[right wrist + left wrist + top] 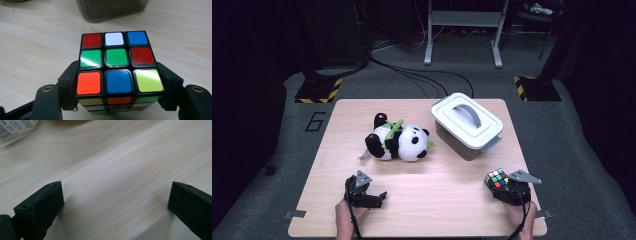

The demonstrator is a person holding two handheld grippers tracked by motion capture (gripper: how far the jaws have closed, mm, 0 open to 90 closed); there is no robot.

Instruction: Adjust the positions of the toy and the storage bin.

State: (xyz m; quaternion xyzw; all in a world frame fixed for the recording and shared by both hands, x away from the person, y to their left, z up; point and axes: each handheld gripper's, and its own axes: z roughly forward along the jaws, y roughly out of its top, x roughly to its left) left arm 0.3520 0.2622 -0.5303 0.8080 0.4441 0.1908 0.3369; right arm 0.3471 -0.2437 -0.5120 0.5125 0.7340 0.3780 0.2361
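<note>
A colourful puzzle cube sits near the table's front right corner. My right gripper is shut on it. In the right gripper view both jaws press on the sides of the cube, whose top face shows red, white, blue, green, orange and yellow stickers. My left gripper rests low at the front left of the wooden table. Its jaws stand wide open over bare wood, with nothing between them.
A panda plush lies on its back at the table's middle left, its barcode tag nearby. A grey box with a white handled lid stands at the back right, just beyond the cube.
</note>
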